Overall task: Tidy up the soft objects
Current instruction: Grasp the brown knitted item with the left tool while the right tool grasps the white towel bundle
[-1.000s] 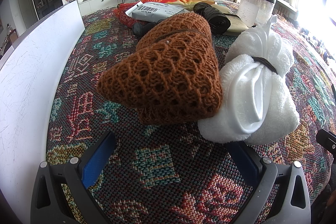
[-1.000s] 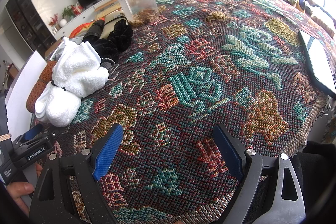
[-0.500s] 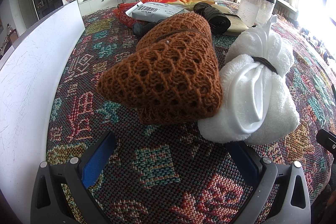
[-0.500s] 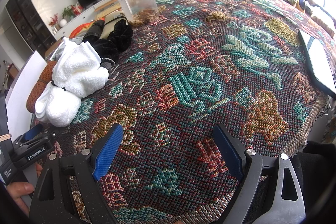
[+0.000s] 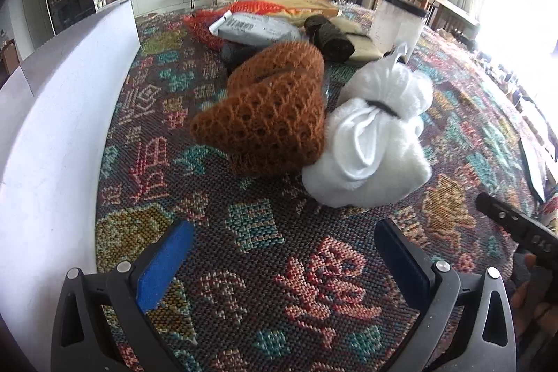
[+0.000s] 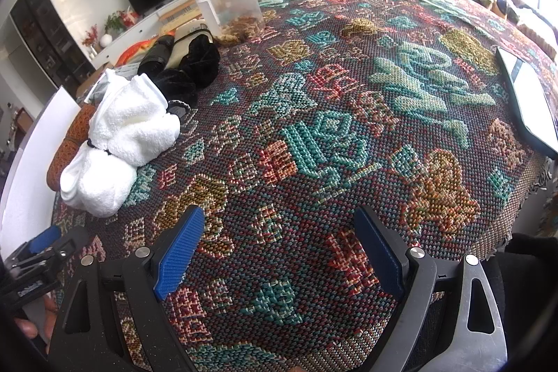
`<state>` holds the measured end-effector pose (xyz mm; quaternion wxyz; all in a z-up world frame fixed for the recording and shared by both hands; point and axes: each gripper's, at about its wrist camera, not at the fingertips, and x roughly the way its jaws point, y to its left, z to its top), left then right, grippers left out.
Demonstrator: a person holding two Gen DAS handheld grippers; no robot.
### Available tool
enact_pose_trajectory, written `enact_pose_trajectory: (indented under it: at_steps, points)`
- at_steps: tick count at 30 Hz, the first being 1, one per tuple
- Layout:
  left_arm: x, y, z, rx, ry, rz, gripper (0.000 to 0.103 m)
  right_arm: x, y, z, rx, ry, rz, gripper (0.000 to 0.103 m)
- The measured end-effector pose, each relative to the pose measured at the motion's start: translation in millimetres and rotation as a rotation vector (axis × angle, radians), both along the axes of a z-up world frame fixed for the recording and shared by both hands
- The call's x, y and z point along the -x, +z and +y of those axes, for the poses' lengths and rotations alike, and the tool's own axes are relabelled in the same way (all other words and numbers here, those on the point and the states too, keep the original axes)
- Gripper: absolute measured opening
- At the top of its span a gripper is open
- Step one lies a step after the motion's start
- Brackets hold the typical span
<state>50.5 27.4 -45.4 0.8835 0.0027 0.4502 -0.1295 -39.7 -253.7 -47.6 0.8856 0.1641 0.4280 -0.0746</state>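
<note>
Only the right wrist view shows the clear lidded jar (image 6: 226, 2) and the tablet (image 6: 530, 100) at the cloth's edge; the left wrist view alone shows the grey mail bag (image 5: 254, 28). One brown knit bundle (image 5: 268, 117) touches one white towel bundle (image 5: 369, 142) on the patterned woven cloth (image 5: 265, 232), beside a white board (image 5: 52, 128). The left gripper (image 5: 279, 253) and right gripper (image 6: 282, 246) both gape, empty, over bare cloth in a living room.

The right tool (image 6: 279, 246) hangs wide open and empty over the patterned surface (image 6: 348, 114), with a banded white towel bundle (image 6: 118, 145) far left touching a brown knit bundle (image 6: 69, 145).
</note>
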Motion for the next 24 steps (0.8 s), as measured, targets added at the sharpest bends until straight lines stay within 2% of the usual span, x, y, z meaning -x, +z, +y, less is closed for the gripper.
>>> enact_pose_trajectory:
  at_steps: [3, 6, 9, 12, 13, 14, 15, 17, 19, 22, 24]
  points:
    - [-6.3, 28.9, 1.9, 0.037, -0.01, -0.047, 0.103, -0.3, -0.2, 0.1, 0.001, 0.0, 0.001, 0.09]
    - [-38.8, 46.7, -4.9, 0.059, -0.016, -0.038, 0.103, -0.4, -0.3, 0.3, -0.001, 0.0, 0.0, 0.09]
    - [-86.6, 37.9, -15.5, 0.068, -0.03, 0.058, 0.103, -0.4, -0.2, 0.3, -0.003, 0.0, -0.001, 0.09]
    - [-127.5, 7.9, -22.0, 0.049, -0.044, 0.222, 0.102, 1.2, 0.0, -2.8, -0.029, 0.001, -0.015, 0.09]
    - [-133.2, 1.3, -18.5, 0.076, -0.042, 0.25, 0.093, 2.4, 0.6, -5.0, -0.056, 0.006, -0.029, 0.09]
    - [-134.5, 1.1, -11.8, 0.103, -0.017, 0.249, 0.083, 4.3, 1.8, -7.7, -0.1, 0.018, -0.051, 0.09]
    - [-132.8, 2.6, -4.3, 0.113, 0.008, 0.24, 0.064, 6.3, 4.2, -9.0, -0.145, 0.04, -0.078, 0.09]
    - [-124.7, 11.7, 11.3, 0.185, 0.028, 0.217, 0.061, 3.6, 12.1, 0.6, -0.192, 0.119, -0.125, 0.09]
    - [-111.7, 23.6, 23.0, 0.195, 0.045, 0.185, 0.059, -13.1, 20.5, 23.7, -0.24, 0.228, -0.146, 0.09]
    - [-88.9, 43.4, 37.0, 0.189, 0.068, 0.124, 0.059, -58.0, 27.2, 65.9, -0.342, 0.306, -0.099, 0.09]
    - [-78.5, 54.8, 45.4, 0.2, 0.09, 0.097, 0.059, -92.3, 23.6, 92.0, -0.351, 0.3, -0.047, 0.09]
